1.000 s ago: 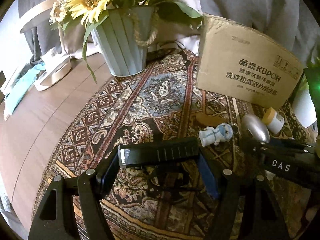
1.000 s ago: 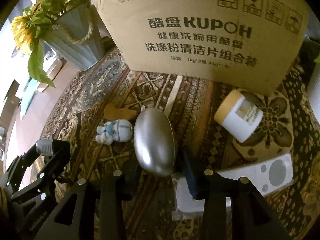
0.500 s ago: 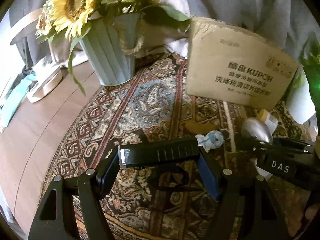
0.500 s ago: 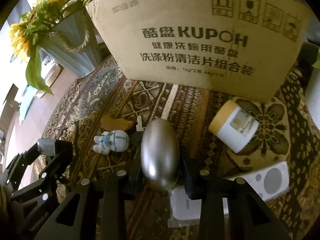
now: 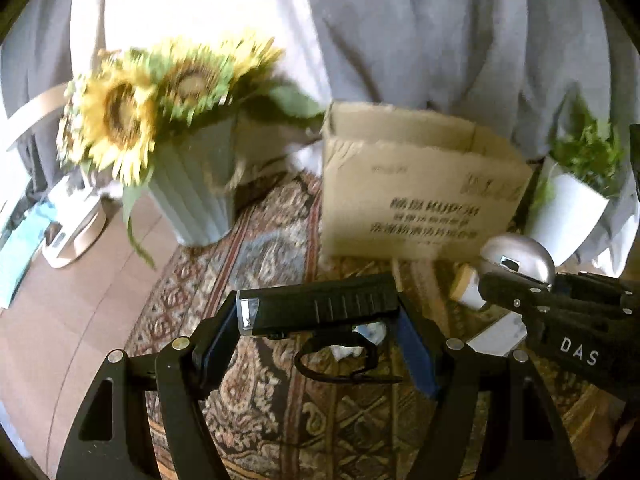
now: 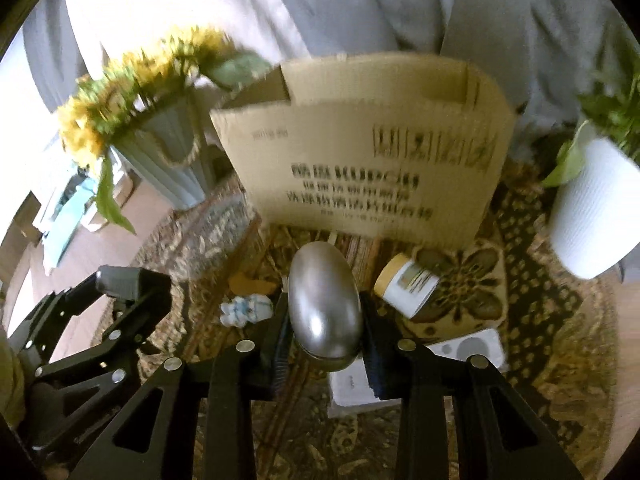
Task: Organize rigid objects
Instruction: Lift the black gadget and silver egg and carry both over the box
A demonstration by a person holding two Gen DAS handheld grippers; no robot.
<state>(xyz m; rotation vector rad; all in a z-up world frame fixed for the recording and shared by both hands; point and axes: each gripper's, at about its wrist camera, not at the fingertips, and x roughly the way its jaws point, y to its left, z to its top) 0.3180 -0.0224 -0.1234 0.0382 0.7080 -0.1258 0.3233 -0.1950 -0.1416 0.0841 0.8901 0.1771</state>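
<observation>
My left gripper is shut on a black flashlight-like bar with a carabiner hanging under it, held crosswise above the rug. My right gripper is shut on a silver egg-shaped metal object, raised above the rug; it also shows in the left wrist view. An open cardboard box stands behind, also in the left wrist view. A small white-blue astronaut figure, a white jar with a tan lid and a white speaker lie on the rug.
A grey-green vase of sunflowers stands left of the box. A white pot with a green plant stands to the right. The patterned rug covers a wooden table. White and teal items lie far left.
Both grippers have risen with their objects, so the views now look over the box's open top. The silver object sits higher against the box.
</observation>
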